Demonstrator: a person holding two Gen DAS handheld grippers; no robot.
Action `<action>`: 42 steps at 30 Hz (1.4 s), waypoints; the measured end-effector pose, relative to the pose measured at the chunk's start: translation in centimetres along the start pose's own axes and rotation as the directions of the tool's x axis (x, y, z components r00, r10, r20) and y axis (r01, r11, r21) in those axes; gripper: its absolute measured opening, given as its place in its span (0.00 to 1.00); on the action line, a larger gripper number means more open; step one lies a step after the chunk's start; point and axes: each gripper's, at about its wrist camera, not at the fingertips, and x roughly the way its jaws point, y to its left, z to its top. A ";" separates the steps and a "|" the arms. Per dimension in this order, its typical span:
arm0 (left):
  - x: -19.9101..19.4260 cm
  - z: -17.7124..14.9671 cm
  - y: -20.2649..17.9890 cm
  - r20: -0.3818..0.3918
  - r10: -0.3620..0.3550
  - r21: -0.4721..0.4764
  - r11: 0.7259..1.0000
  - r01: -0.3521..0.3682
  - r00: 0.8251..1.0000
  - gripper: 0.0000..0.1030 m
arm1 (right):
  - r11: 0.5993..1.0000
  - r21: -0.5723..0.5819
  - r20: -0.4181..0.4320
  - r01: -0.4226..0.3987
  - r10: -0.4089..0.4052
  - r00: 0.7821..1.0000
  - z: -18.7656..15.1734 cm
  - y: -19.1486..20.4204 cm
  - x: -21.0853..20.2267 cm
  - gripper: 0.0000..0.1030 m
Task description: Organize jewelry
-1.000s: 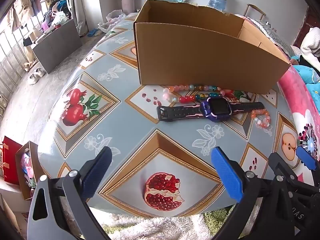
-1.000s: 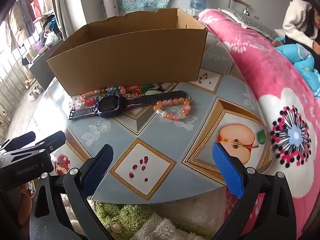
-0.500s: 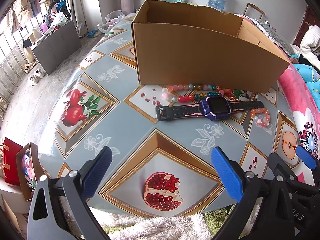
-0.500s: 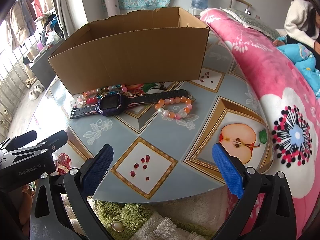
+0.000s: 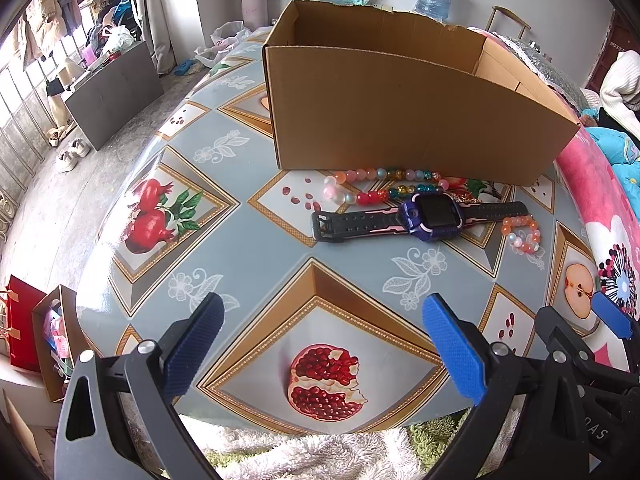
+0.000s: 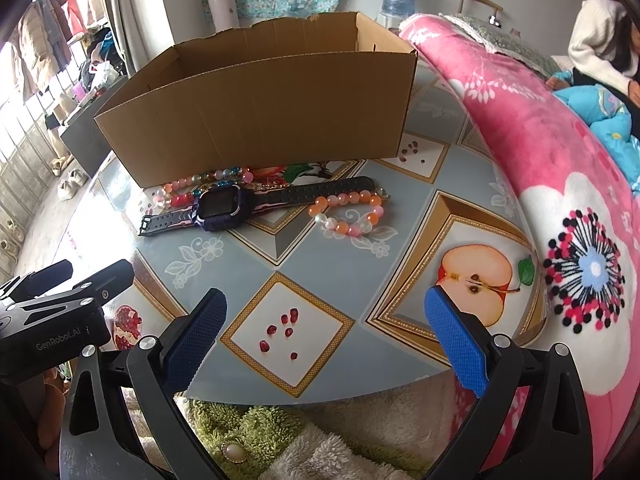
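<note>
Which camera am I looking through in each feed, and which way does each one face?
Left wrist: on the left gripper, open at the table's near edge, facing the brown cardboard box; the right gripper's tip shows at right.
Right wrist: on the right gripper, open, further right, facing the same box; the left gripper's black body shows at left.
Shared: purple smartwatch with black strap, orange-and-pink bead bracelet, multicoloured bead strand, fruit-patterned tablecloth.
</note>
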 end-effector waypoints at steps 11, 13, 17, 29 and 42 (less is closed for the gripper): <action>0.0 0.0 0.0 0.001 0.000 0.000 1.000 0.000 1.000 0.95 | 1.000 0.001 0.000 -0.001 0.001 1.000 -0.1 0.0 0.0 0.92; 0.0 0.0 0.0 0.001 0.001 0.000 1.000 -0.001 1.000 0.95 | 1.000 0.001 0.000 -0.001 0.001 1.000 -0.1 0.0 0.0 0.92; 0.0 0.0 0.0 0.000 0.000 0.000 1.000 0.000 1.000 0.95 | 1.000 0.002 -0.001 0.000 0.000 1.000 -0.1 0.1 0.1 0.92; 0.0 0.0 0.0 0.000 0.000 -0.001 1.000 0.000 1.000 0.95 | 1.000 0.005 -0.004 -0.001 0.001 1.000 -0.1 0.0 0.2 0.92; 1.4 0.1 1.2 -0.035 -0.007 -0.015 1.000 0.007 0.999 0.95 | 1.000 0.000 -0.034 0.014 -0.014 0.999 -0.1 0.5 1.0 0.92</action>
